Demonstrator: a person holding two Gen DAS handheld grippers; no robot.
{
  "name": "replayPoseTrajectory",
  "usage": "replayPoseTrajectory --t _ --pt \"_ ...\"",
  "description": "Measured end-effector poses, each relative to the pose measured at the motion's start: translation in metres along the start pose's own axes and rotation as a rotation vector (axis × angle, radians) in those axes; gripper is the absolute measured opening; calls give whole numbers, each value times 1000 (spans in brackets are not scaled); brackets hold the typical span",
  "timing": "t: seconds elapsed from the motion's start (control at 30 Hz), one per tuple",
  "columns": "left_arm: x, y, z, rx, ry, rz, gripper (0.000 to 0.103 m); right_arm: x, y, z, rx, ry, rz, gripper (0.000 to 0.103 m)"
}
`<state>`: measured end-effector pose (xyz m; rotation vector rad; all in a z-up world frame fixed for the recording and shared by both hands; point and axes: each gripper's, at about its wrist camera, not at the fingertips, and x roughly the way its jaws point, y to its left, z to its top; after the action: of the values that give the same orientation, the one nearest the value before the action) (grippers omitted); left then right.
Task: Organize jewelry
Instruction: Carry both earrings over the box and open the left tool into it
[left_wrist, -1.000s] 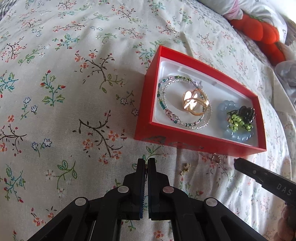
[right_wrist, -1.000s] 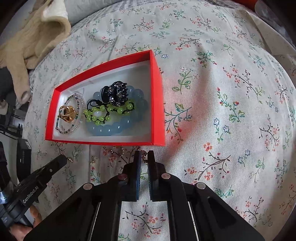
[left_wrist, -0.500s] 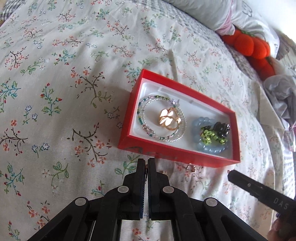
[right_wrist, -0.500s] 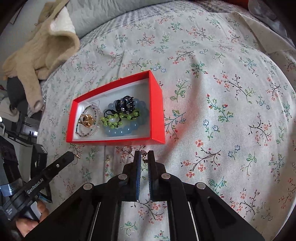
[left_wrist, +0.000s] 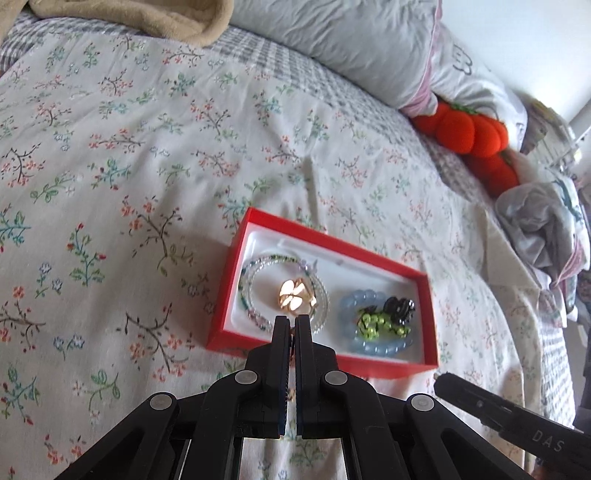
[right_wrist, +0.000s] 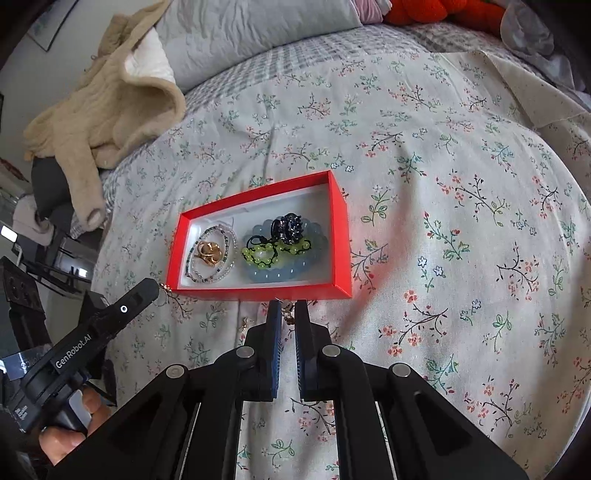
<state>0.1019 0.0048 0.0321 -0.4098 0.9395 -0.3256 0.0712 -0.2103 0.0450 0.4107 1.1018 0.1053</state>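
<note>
A red box with a white lining lies on the floral bedspread. It holds a beaded bracelet around a gold ring, and a blue bead bracelet with a green bead piece and a black hair claw. My left gripper is shut on a small gold earring, raised by the box's near left corner. My right gripper is shut on a small earring just in front of the box. Another small gold piece lies on the bedspread.
A beige sweater and a grey pillow lie at the far end of the bed. Orange plush pumpkins and crumpled clothes sit to the right.
Both grippers have lifted up and away from the bedspread, each with a small earring, so the box looks smaller and more of the bed shows.
</note>
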Motion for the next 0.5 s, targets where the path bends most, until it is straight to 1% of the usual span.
replayPoseTrajectory --t 0.2,0.47,0.5 --pt "14 -2 3 32 -23 24 0 4 -1 3 12 0 3 7" --pt "29 -2 0 40 4 71 0 6 0 3 16 3 4 7" --pt "30 -3 0 38 10 74 5 6 0 3 18 3 4 7"
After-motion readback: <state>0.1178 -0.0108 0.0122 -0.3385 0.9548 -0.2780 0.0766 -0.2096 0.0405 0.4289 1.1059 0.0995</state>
